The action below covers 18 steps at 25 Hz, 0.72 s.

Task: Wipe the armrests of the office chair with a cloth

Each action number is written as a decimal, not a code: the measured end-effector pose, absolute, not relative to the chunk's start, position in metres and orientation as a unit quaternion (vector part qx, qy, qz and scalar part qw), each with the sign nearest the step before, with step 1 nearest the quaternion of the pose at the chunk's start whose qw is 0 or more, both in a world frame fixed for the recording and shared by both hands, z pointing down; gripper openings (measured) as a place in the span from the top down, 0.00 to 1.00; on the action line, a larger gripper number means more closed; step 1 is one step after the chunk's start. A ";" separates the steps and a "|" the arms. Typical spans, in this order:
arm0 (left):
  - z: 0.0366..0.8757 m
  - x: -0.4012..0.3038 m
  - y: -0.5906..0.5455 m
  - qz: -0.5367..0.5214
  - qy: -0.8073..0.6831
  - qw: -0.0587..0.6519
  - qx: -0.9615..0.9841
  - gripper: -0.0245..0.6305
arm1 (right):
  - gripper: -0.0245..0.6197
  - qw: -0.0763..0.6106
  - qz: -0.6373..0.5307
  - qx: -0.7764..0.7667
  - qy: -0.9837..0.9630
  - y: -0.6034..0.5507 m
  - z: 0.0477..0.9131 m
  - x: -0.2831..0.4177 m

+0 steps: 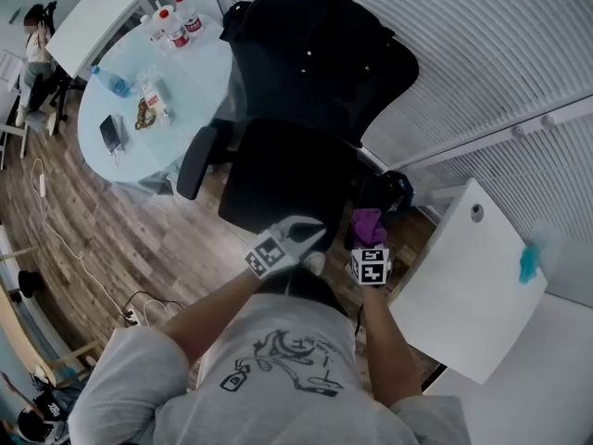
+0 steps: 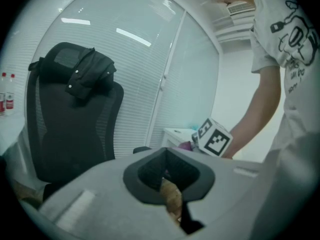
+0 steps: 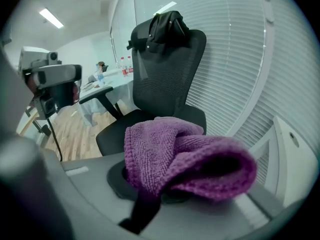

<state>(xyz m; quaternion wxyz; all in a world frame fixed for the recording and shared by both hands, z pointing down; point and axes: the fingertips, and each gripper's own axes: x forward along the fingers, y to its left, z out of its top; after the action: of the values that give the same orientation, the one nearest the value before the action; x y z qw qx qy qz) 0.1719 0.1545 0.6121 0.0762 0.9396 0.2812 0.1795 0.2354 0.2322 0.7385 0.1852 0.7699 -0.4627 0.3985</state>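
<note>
A black office chair [image 1: 306,170] stands in front of me with a dark jacket [image 1: 310,49] draped over its backrest. Its left armrest [image 1: 195,160] sticks out toward the round table; the right armrest [image 1: 394,191] lies just beyond my right gripper. My right gripper [image 1: 368,244] is shut on a bunched purple cloth [image 3: 180,156], held over the seat's front right corner. My left gripper [image 1: 315,235] hovers beside it over the seat's front edge, jaws together and holding nothing. In the left gripper view the chair back [image 2: 75,119] fills the left side.
A round pale-blue table [image 1: 199,86] with bottles, a phone and small items stands left of the chair. A white desk [image 1: 463,286] sits close on the right, under window blinds [image 1: 482,44]. Cables lie on the wood floor [image 1: 102,239]. A person [image 1: 37,40] sits far left.
</note>
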 end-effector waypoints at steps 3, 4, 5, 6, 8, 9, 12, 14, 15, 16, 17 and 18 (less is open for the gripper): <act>0.614 0.174 0.160 0.181 0.285 0.076 0.938 0.96 | 0.92 0.184 0.392 0.772 -0.466 0.245 0.736 0.212; 0.615 0.176 0.162 0.181 0.286 0.075 0.938 0.96 | 0.92 0.182 0.392 0.772 -0.466 0.250 0.735 0.206; 0.615 0.177 0.164 0.182 0.289 0.074 0.937 0.96 | 0.92 0.180 0.392 0.773 -0.464 0.254 0.734 0.201; 0.614 0.178 0.165 0.182 0.291 0.073 0.937 0.96 | 0.92 0.178 0.393 0.774 -0.463 0.258 0.733 0.197; 0.614 0.178 0.168 0.183 0.294 0.073 0.935 0.96 | 0.91 0.173 0.394 0.776 -0.461 0.264 0.731 0.188; 0.614 0.179 0.168 0.184 0.295 0.072 0.935 0.96 | 0.91 0.171 0.395 0.777 -0.460 0.265 0.731 0.186; 0.616 0.179 0.168 0.187 0.296 0.073 0.934 0.96 | 0.91 0.163 0.400 0.778 -0.457 0.268 0.731 0.182; 0.617 0.180 0.168 0.188 0.295 0.073 0.934 0.96 | 0.91 0.153 0.404 0.780 -0.453 0.269 0.732 0.184; 0.618 0.180 0.168 0.189 0.295 0.073 0.934 0.96 | 0.92 0.147 0.408 0.780 -0.450 0.268 0.732 0.186; 0.619 0.181 0.168 0.190 0.295 0.073 0.933 0.96 | 0.92 0.139 0.413 0.781 -0.447 0.267 0.732 0.187; 0.620 0.181 0.168 0.191 0.295 0.074 0.933 0.96 | 0.92 0.131 0.419 0.782 -0.442 0.266 0.733 0.190; 0.621 0.181 0.168 0.192 0.295 0.074 0.933 0.96 | 0.92 0.123 0.424 0.783 -0.438 0.265 0.734 0.192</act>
<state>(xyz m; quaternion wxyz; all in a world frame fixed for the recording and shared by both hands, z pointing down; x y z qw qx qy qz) 0.1814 0.1678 0.6208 0.0744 0.9331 0.2952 0.1916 0.1925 0.2652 0.7335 0.1230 0.7832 -0.4381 0.4237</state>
